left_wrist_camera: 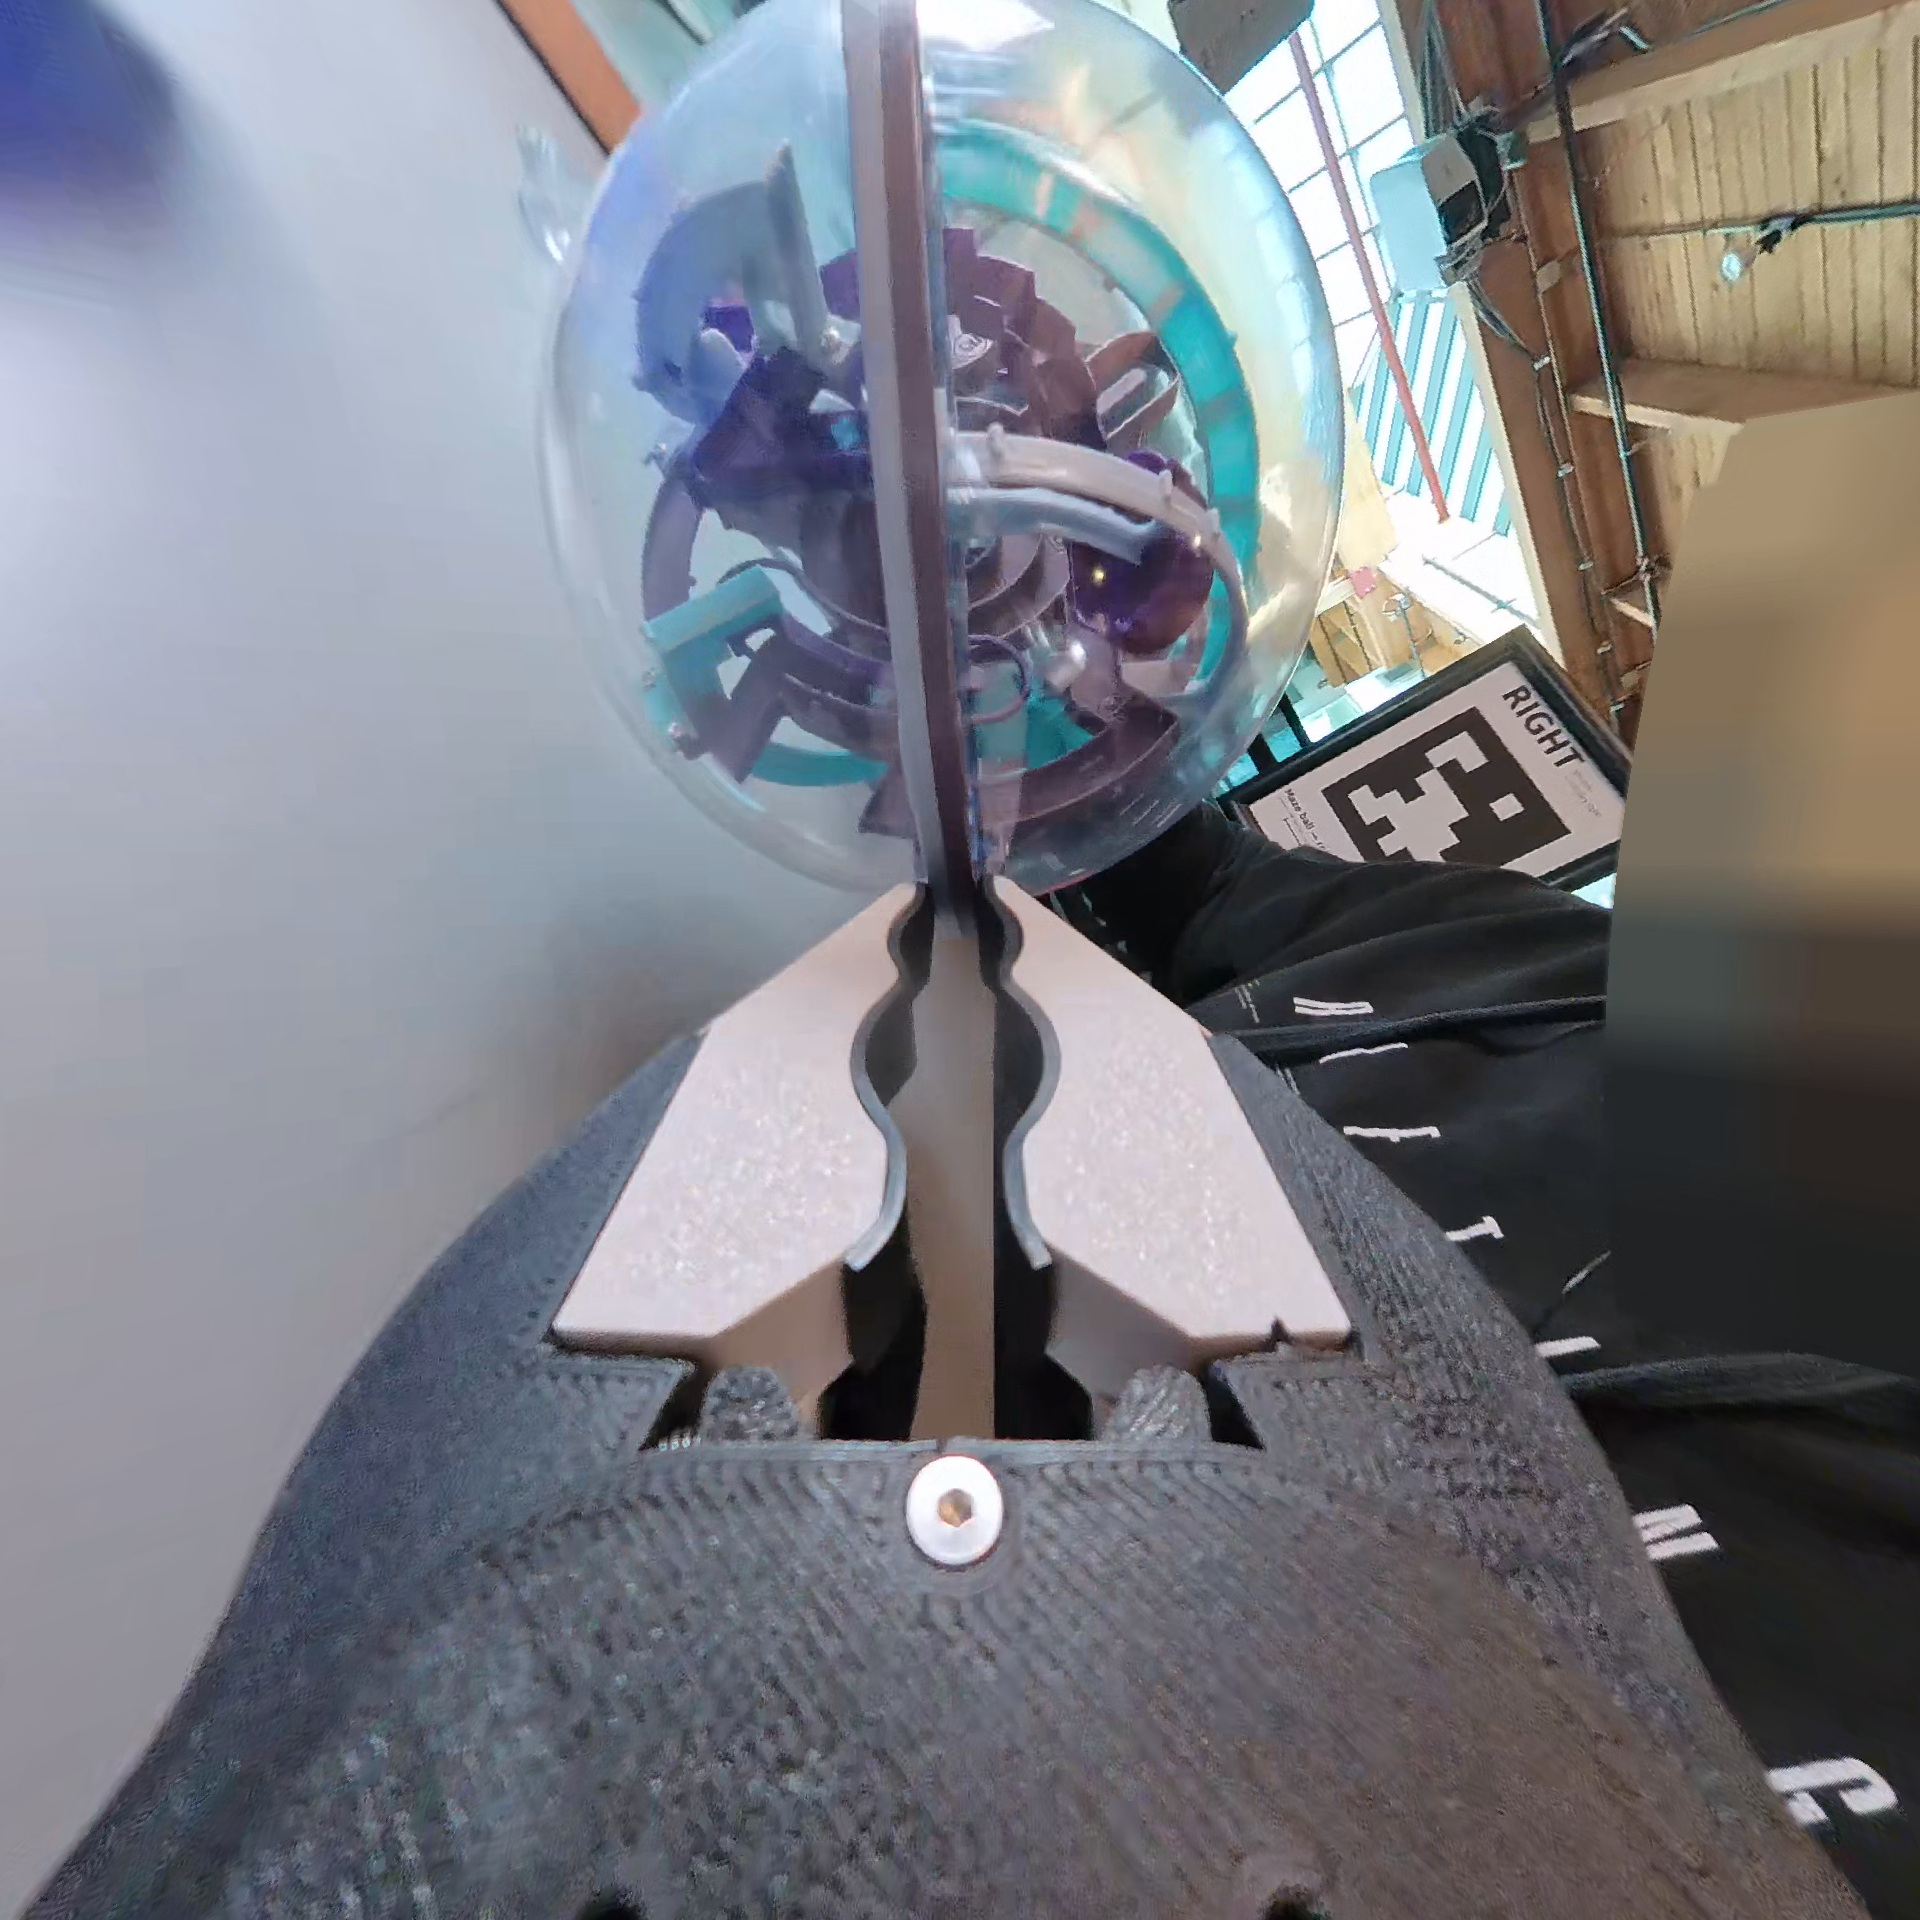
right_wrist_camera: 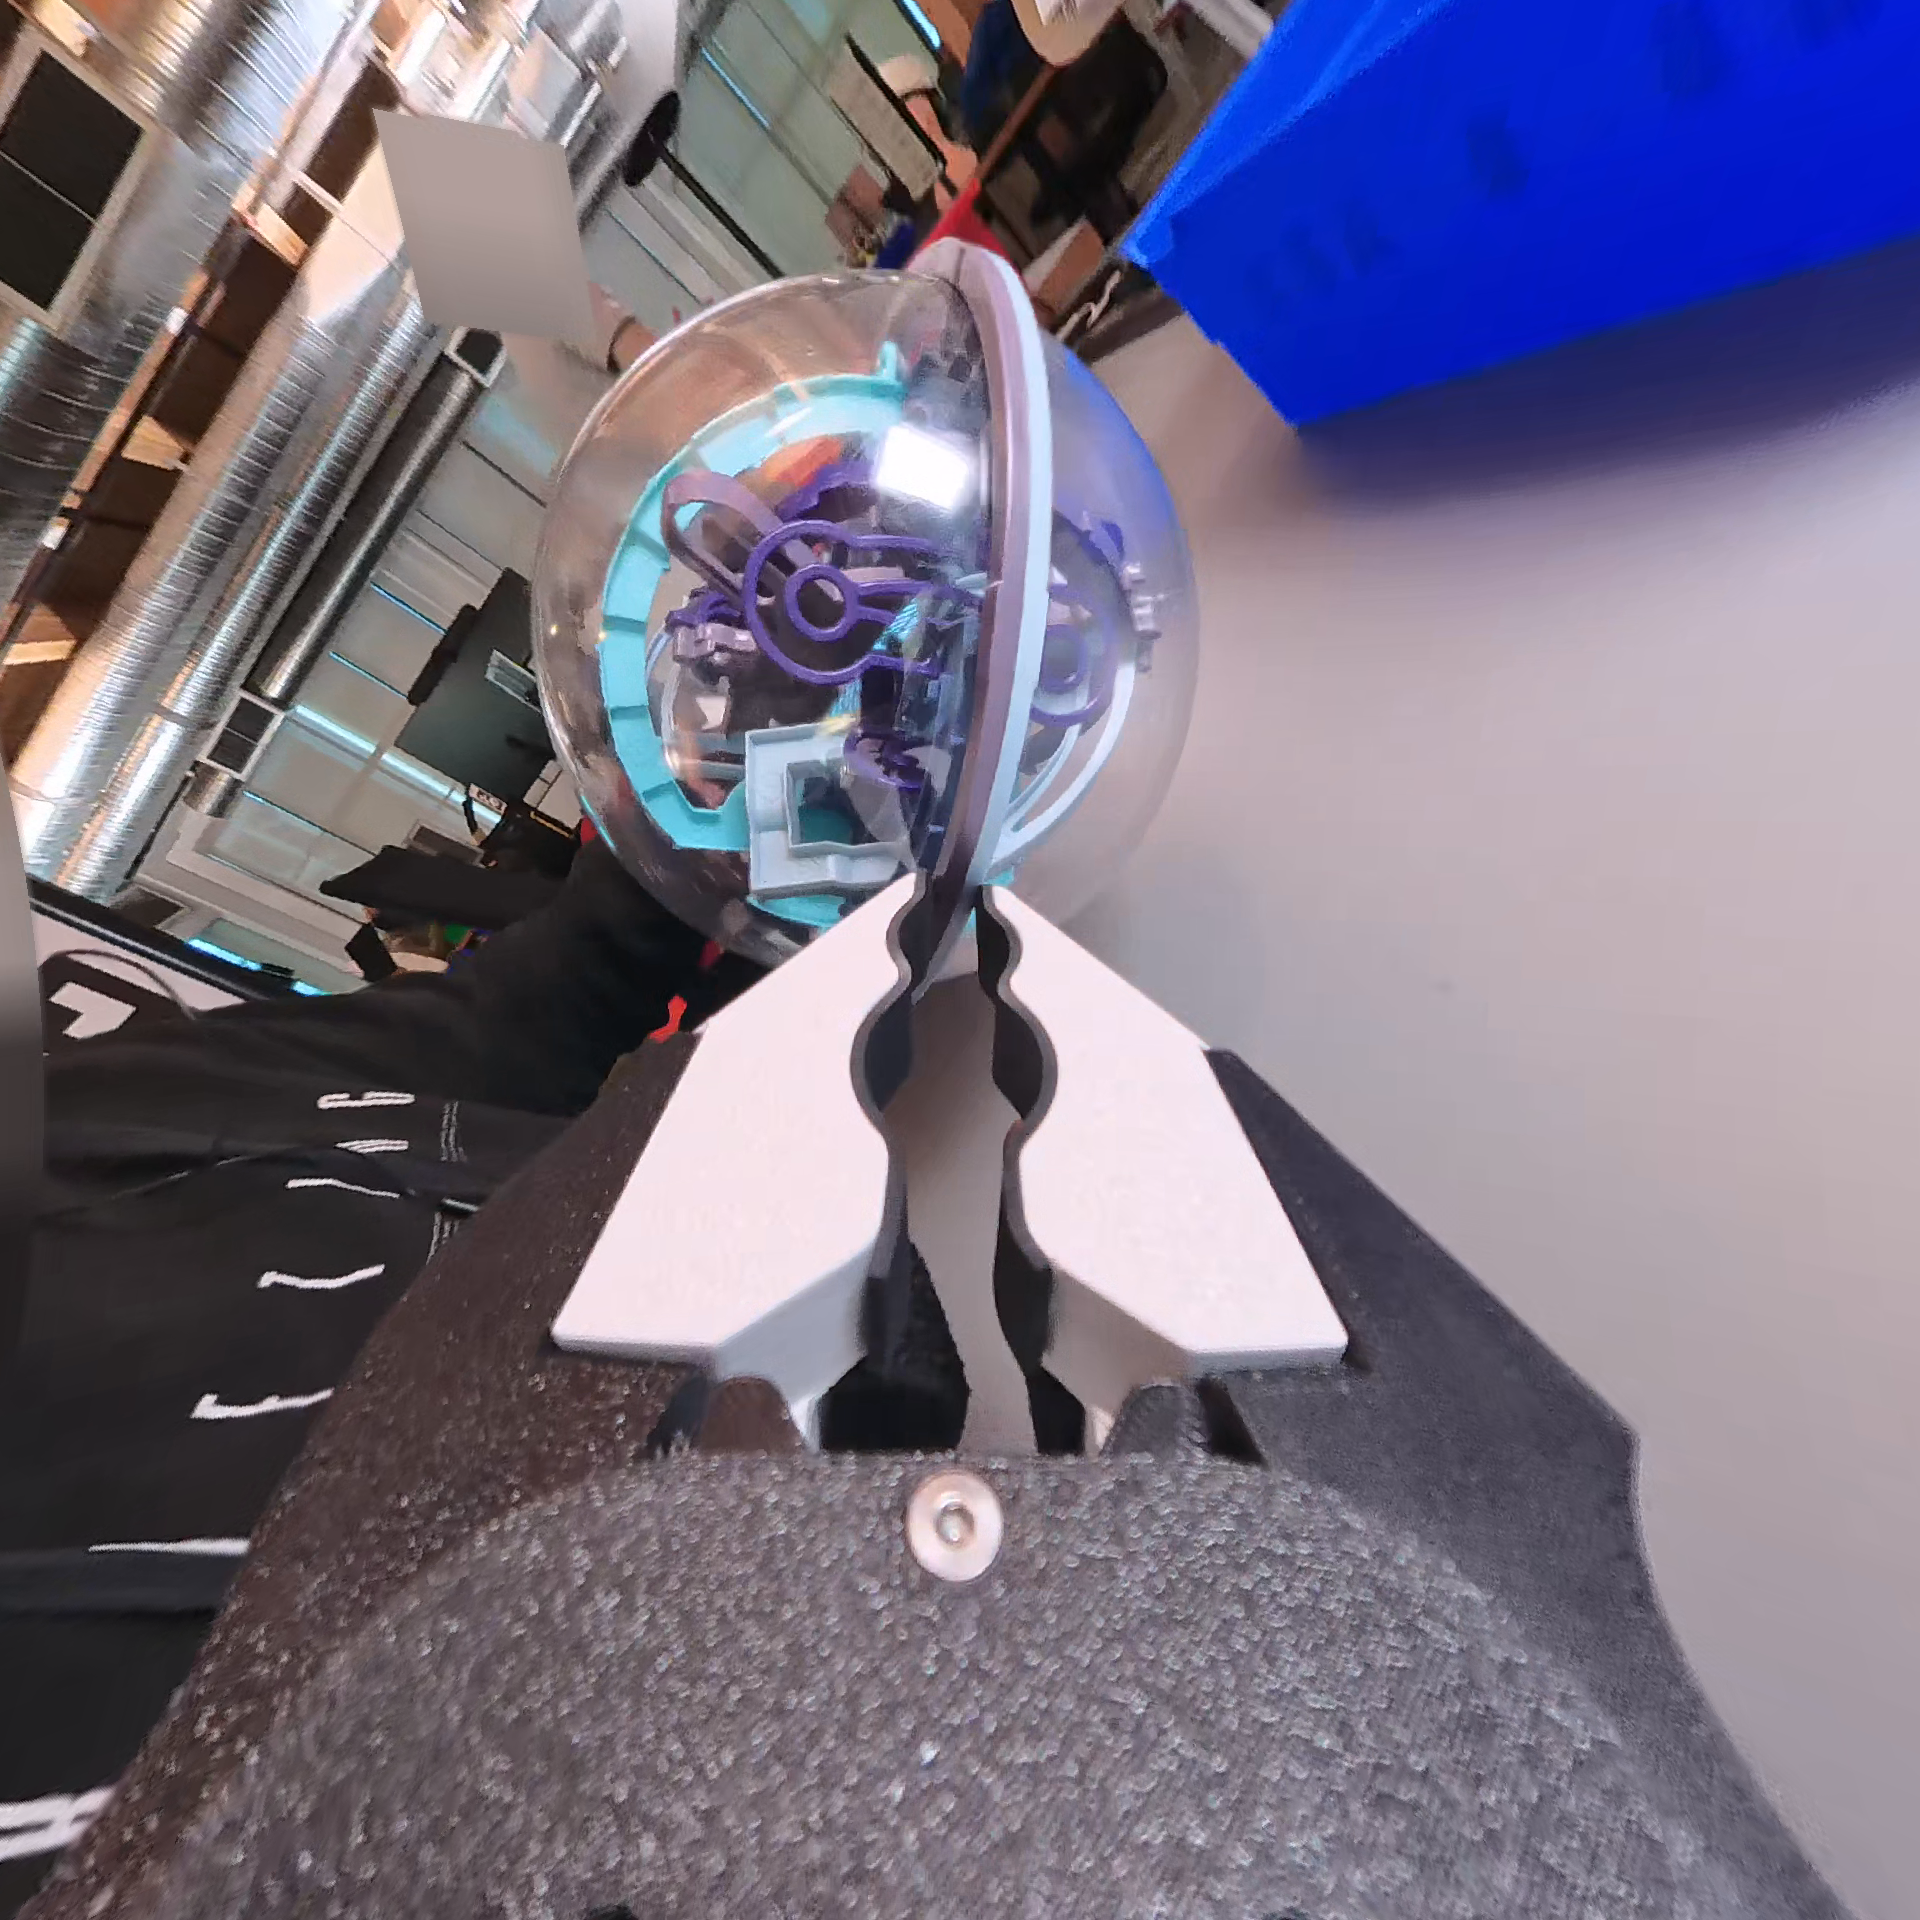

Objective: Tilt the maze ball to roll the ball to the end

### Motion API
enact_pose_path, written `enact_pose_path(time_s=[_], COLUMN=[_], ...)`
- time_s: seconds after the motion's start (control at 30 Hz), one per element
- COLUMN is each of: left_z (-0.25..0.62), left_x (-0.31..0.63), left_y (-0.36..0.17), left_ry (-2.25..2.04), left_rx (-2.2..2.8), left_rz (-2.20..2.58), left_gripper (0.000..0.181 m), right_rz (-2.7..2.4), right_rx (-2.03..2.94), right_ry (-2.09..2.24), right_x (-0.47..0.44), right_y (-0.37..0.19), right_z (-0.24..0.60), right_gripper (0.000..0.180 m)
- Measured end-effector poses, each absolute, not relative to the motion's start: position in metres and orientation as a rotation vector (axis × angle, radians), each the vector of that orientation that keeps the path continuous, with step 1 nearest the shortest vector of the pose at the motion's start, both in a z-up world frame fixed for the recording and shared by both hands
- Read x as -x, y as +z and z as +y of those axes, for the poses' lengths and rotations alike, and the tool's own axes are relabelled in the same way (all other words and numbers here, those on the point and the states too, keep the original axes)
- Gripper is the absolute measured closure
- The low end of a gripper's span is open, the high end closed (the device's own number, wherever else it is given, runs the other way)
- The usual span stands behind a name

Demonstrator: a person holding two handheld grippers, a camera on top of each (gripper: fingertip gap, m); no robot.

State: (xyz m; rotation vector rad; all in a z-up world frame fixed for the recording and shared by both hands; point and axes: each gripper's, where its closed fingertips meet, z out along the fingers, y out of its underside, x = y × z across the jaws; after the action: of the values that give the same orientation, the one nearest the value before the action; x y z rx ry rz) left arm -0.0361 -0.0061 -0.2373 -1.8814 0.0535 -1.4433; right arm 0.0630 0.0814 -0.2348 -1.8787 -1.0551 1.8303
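Left wrist view has my left gripper (left_wrist_camera: 951, 902) at the centre of the frame, its two pale fingers (left_wrist_camera: 748, 1132) drawn together on the dark rim band (left_wrist_camera: 899, 436) that runs round the middle of the maze ball (left_wrist_camera: 935, 447). The clear sphere fills the upper centre of the frame, just beyond the fingertips, with the band edge-on and nearly vertical. Inside I see teal, purple and grey tracks, and a small silvery ball (left_wrist_camera: 1068, 657) low and right of the band, resting among the purple pieces. A pale table surface (left_wrist_camera: 260, 727) spreads over the left half of the frame. At right, a black sleeve (left_wrist_camera: 1403, 997) with white marks lies below a framed black-and-white marker card (left_wrist_camera: 1455, 790), and wooden beams (left_wrist_camera: 1714, 312) take the upper right corner.

Right wrist view shows my right gripper (right_wrist_camera: 948, 894) in the same manner: its pale fingers (right_wrist_camera: 758, 1143) are pinched on the rim band (right_wrist_camera: 1013, 540), which curves up and rightward from the tips. The maze ball (right_wrist_camera: 831, 603) sits in the middle of the frame, touching the fingertips, with a teal ring and purple loops showing through the left half of the shell. I cannot make out the small ball from this side. A blue bin (right_wrist_camera: 1558, 187) fills the upper right corner, above the pale table surface (right_wrist_camera: 1507, 831) that covers the right side. Black clothing (right_wrist_camera: 260, 1195) with white marks lies at lower left, and silver ducting (right_wrist_camera: 208, 468) crosses the upper left.
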Motion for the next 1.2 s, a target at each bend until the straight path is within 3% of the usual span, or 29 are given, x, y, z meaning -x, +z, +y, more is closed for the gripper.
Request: enact_pose_path(time_s=[0.43,0.5,0.6,0.73,0.8,0.93,1.2], left_z=[-0.018,-0.018,-0.009,0.014,0.022,0.041,0.082], left_x=[0.034,0.036,0.055,0.078,0.059,0.02,0.014], left_y=[-0.265,-0.262,-0.25,-0.22,-0.21,-0.215,-0.215], left_ry=[-1.532,-1.477,-1.302,-0.925,-0.787,-0.544,-0.809], left_rx=[1.944,1.943,1.889,1.771,1.74,1.75,1.925], left_rz=[-0.034,0.025,0.093,0.294,0.484,0.872,0.818], left_gripper=[0.17,0.156,0.113,0.068,0.056,0.053,0.055], right_rz=[-1.084,-1.081,-1.076,-1.061,-1.057,-1.055,-1.064], right_rx=[2.078,2.078,2.076,2.079,2.082,2.098,2.073], right_ry=[1.893,1.911,1.93,1.965,1.983,1.976,1.916], right_x=[-0.065,-0.064,-0.062,-0.059,-0.057,-0.056,-0.062], right_y=[-0.269,-0.268,-0.267,-0.264,-0.263,-0.264,-0.269], right_z=[0.072,0.073,0.074,0.075,0.074,0.075,0.094], right_gripper=[0.174,0.174,0.174,0.174,0.175,0.174,0.172])
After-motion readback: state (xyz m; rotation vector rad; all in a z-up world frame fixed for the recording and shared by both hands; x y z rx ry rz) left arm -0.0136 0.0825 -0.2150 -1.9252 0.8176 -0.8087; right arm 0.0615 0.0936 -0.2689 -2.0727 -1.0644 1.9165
